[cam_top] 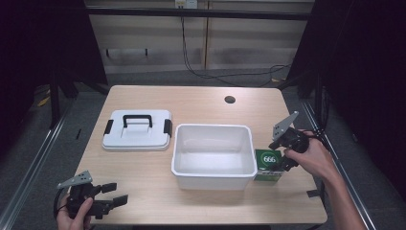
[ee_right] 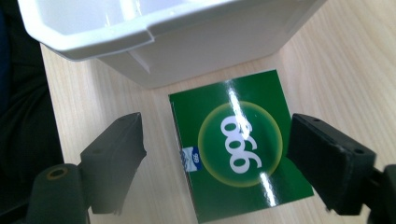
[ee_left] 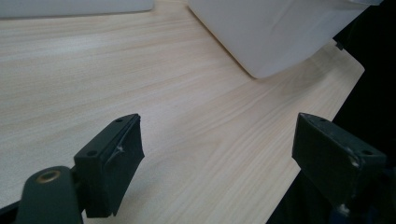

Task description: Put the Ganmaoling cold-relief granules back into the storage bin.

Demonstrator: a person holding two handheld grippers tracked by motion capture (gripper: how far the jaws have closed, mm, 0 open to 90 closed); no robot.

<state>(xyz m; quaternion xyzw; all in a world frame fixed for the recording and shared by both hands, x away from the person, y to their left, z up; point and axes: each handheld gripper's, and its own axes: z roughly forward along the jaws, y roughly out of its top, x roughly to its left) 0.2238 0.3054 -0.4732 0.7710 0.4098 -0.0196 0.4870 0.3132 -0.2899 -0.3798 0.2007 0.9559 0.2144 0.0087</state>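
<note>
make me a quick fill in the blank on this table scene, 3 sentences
1. The white bin on the table is ____ inside.
2. The box between the right gripper's open jaws is coloured ____.
3. The lid lying beside the bin has a ____ handle.

Missing words: empty; green; black
</note>
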